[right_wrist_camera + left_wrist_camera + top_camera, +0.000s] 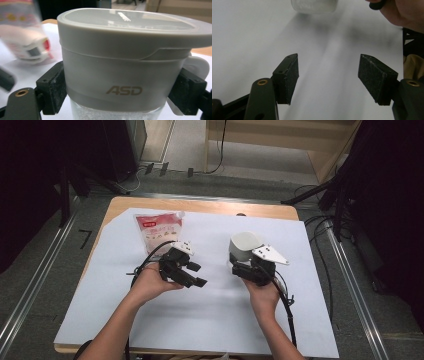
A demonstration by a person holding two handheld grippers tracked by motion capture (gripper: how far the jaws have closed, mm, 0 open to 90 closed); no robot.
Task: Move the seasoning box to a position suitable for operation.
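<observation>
1. The white sheet is lit evenly from above, while the room's corners are left almost black.
2. In the left gripper view, the background is smeared by streaky blur.
3. In the right gripper view, the pouch is blurred and the grey lid is rendered sharply.

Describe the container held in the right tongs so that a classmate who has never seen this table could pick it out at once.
Start at the white sheet covering the wooden table, then look to its right half, just ahead of the person's right hand. There the right tongs clamp a container with a wide grey lid marked ASD. Its neighbour, the flat pink-and-white pouch, lies to the left.
</observation>
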